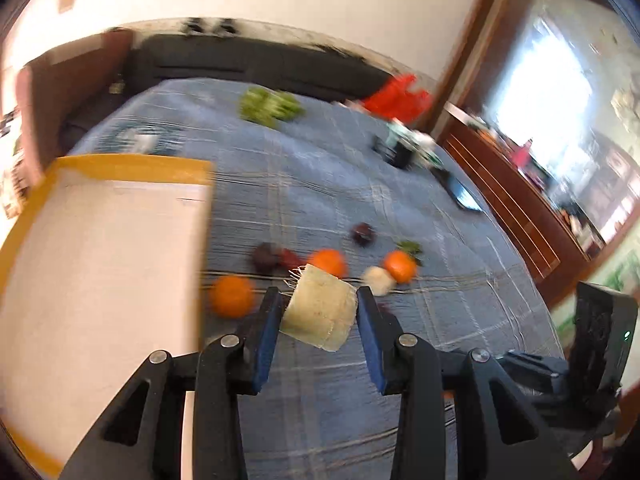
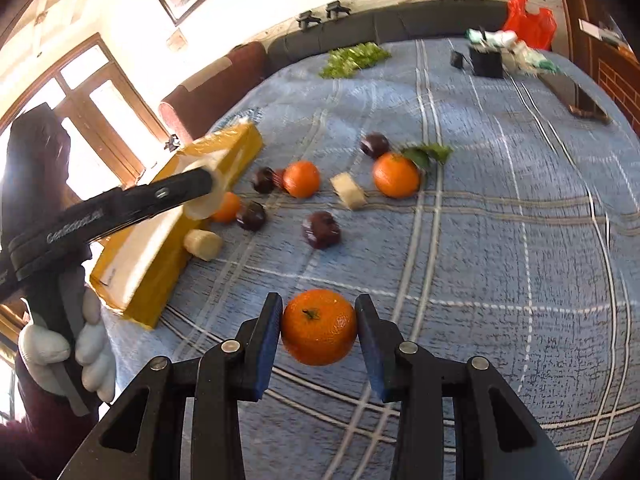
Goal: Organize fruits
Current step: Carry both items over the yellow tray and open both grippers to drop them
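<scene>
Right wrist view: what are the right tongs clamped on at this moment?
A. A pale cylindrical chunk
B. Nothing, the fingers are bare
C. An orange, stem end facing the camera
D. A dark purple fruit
C: in the right wrist view the right tongs have both blue pads pressed against an orange whose stem faces the lens, held above the blue plaid cloth.

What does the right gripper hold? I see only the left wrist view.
Observer: The right gripper is shut on an orange, above the cloth.
Operator: Is any pale chunk hidden from me, besides the held chunk in the left gripper?
Observer: Yes, a loose chunk lies close beside the box.
</scene>
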